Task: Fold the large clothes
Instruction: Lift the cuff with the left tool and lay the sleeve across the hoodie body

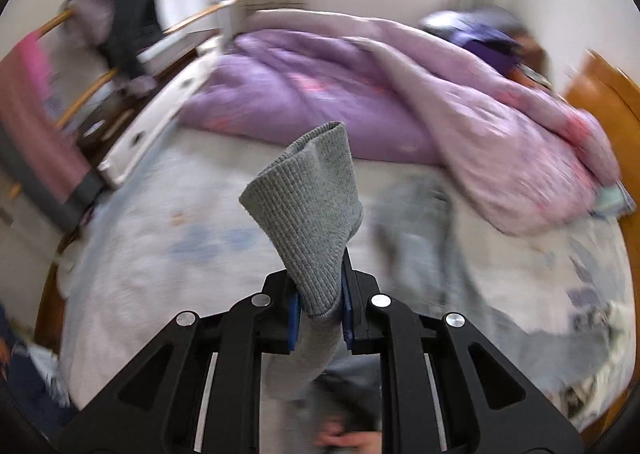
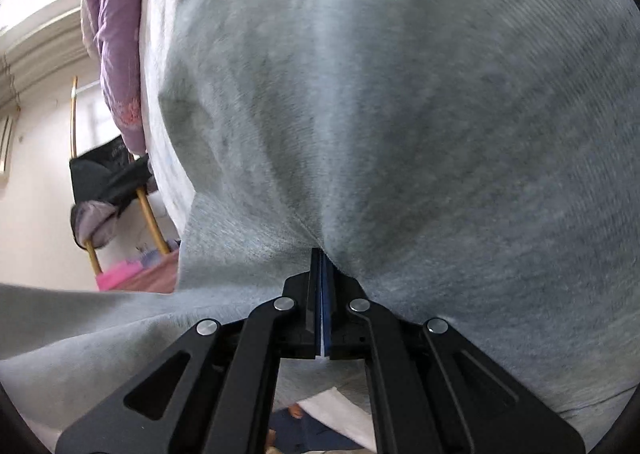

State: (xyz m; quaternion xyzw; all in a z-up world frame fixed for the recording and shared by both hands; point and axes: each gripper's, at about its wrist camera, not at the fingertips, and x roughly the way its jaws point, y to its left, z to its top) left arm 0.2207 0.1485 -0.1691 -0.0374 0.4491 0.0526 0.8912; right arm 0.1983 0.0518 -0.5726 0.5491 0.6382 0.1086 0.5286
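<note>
Left wrist view, bed (image 1: 160, 222): pale printed sheet fills the lower field; heavy blur.
Quilt (image 1: 328, 102): purple and pink, heaped across the far side of the bed.
Grey garment (image 2: 400, 94): in the right wrist view it fills nearly the whole frame, draped over and beyond the fingers; more grey cloth lies on the sheet in the left view.
Ribbed cuff (image 1: 308, 214): stands up from between the left fingers, folded at the top, clear of the sheet.
Left hand-held gripper (image 1: 320, 310): blue pads pinch the ribbed cuff; tilted down toward the bed.
Right hand-held gripper (image 2: 322, 274): pads pressed together, tips pushed into a fold of the grey garment at a seam; whether cloth is caught between them cannot be told.
</note>
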